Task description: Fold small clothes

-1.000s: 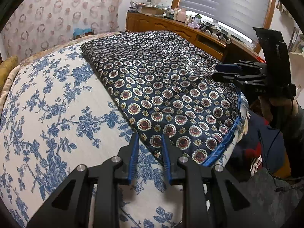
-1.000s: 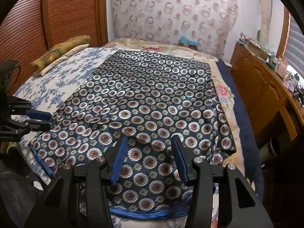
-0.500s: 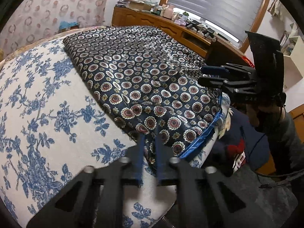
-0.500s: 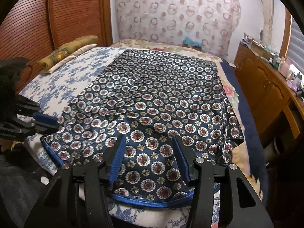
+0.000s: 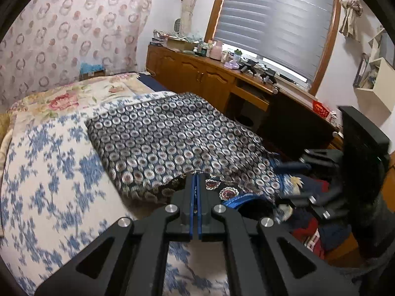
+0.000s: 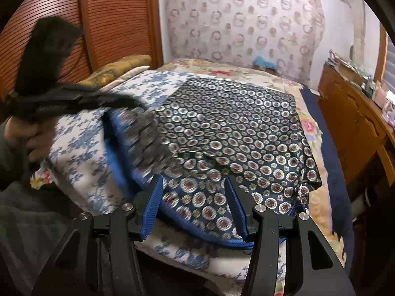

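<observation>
A navy cloth (image 5: 172, 135) with round medallions and a blue hem is spread on the bed. My left gripper (image 5: 196, 181) is shut on its near corner and holds that corner raised off the sheet. In the right wrist view the same left gripper (image 6: 133, 104) is a blur at the left, with the lifted corner of the cloth (image 6: 234, 123) hanging from it. My right gripper (image 6: 195, 197) is open over the other near corner, one finger on each side of the hem and neither pad pressing. The right gripper (image 5: 288, 183) also shows at the right of the left wrist view.
The bed carries a blue-flowered sheet (image 5: 49, 172) and a yellow pillow (image 6: 118, 69) near the slatted wooden doors (image 6: 49, 24). A wooden cabinet (image 5: 197, 74) with clutter runs under the window. Red and blue clothes (image 5: 313, 234) lie on the floor beside the bed. A person's hand (image 6: 32, 135) grips the left handle.
My left gripper closed on the cloth's near corner and rose with it, folding the edge upward. The right gripper shifted slightly along the hem and stayed open.
</observation>
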A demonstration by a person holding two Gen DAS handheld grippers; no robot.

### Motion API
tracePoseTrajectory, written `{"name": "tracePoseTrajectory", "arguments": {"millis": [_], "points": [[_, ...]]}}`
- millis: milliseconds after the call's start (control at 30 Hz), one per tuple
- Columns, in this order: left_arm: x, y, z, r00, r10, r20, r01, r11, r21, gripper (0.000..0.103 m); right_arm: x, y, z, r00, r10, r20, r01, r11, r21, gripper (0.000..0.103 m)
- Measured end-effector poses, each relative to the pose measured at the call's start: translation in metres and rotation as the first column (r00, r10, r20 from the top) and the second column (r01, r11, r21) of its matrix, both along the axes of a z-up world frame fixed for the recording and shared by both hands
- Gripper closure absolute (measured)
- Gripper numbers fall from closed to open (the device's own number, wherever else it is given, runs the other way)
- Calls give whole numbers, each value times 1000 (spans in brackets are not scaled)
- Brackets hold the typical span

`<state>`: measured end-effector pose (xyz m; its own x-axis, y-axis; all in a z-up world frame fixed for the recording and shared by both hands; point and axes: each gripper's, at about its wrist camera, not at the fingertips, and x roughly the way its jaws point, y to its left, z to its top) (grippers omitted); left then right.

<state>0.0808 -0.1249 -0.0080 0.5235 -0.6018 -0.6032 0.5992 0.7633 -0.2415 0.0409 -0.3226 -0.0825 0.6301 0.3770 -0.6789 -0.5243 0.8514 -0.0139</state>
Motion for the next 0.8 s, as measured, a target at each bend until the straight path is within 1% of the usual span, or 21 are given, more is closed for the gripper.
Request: {"name": "tracePoseTrajectory", "arguments": {"millis": [100, 167, 233, 367, 567, 800], "points": [[11, -1, -2, 1000, 18, 2, -18, 1000, 2, 103, -3, 2, -4, 1000, 26, -13, -26, 1000, -9, 50], [15, -2, -7, 999, 33, 1, -33, 999, 17, 103, 0, 0, -15, 998, 36, -49, -37, 999, -13, 50], [18, -2, -13, 999, 40, -10, -40, 999, 17, 103, 4, -1, -28, 997, 30, -76, -33, 999, -39, 50], [20, -1, -19, 999, 50, -16, -49, 998, 27, 103, 7, -5, -44, 994, 30, -108, -36, 998, -55, 50], [22, -2, -23, 998, 56, -15, -56, 998, 41, 103, 7, -8, -49, 992, 35, -124, -44, 996, -73, 50], [26, 1, -31, 997, 67, -35, -65, 997, 42, 103, 5, 4, -54, 991, 62, -119, -74, 992, -104, 49]]}}
